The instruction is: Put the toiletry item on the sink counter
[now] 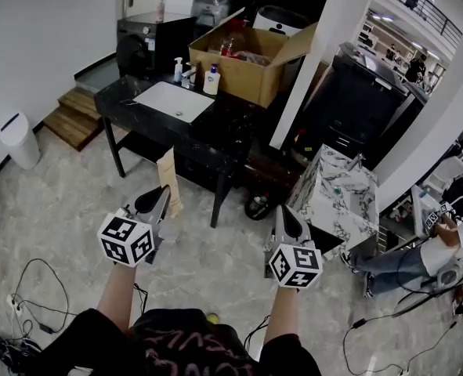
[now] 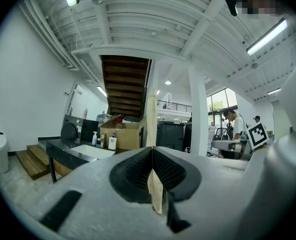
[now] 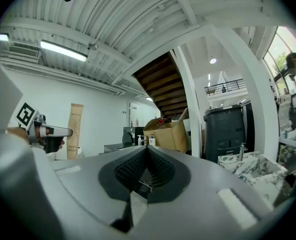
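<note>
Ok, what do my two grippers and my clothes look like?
The left gripper and right gripper match: pale grey tapered bodies, black ribbed pads, each carrying a white cube with black square markers. You wear a black top with reddish lettering.

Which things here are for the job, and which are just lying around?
For the job: toothbrush packet, held in the left gripper; sink counter.
Just lying about: cardboard box; white bin; wooden steps; marble unit.
</note>
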`<state>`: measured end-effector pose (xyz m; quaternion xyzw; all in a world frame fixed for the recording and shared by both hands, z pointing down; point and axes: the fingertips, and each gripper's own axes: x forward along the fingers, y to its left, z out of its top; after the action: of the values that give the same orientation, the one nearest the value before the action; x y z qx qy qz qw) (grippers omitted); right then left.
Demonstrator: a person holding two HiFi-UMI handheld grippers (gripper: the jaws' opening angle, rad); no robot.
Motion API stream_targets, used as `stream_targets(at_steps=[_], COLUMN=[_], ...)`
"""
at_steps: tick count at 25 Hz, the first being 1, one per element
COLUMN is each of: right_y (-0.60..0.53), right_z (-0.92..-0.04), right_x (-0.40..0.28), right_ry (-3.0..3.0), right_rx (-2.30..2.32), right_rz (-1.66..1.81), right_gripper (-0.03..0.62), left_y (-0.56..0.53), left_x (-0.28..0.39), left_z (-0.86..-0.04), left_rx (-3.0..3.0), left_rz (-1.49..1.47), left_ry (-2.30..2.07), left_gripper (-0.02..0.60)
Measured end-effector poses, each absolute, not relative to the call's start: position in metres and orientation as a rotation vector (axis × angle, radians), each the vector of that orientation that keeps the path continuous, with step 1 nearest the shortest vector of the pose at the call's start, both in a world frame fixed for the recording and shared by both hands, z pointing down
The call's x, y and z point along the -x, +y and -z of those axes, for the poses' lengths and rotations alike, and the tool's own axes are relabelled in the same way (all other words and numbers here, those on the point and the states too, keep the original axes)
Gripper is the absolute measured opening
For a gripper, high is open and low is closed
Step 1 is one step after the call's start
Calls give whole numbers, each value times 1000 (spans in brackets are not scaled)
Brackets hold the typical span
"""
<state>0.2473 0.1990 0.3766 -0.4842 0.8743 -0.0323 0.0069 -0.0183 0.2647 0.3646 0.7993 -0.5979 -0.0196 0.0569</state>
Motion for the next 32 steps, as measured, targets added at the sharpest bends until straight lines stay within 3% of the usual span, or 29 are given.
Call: stream_targets(at_steps=[18, 32], right_y=[172, 126], right_z=[-396, -417], right_x=[-285, -254], right_ry=[2781, 2800], right_rx=[1402, 1386], right_rz=[116, 152], right_gripper=[9, 9], left_y=[255, 208], left_x=[-27, -7], left_z=[-385, -402], left_rx=[-2353, -2359], left_rz=[-9, -50], left_ry=[-1877, -1848], left_gripper=[4, 3])
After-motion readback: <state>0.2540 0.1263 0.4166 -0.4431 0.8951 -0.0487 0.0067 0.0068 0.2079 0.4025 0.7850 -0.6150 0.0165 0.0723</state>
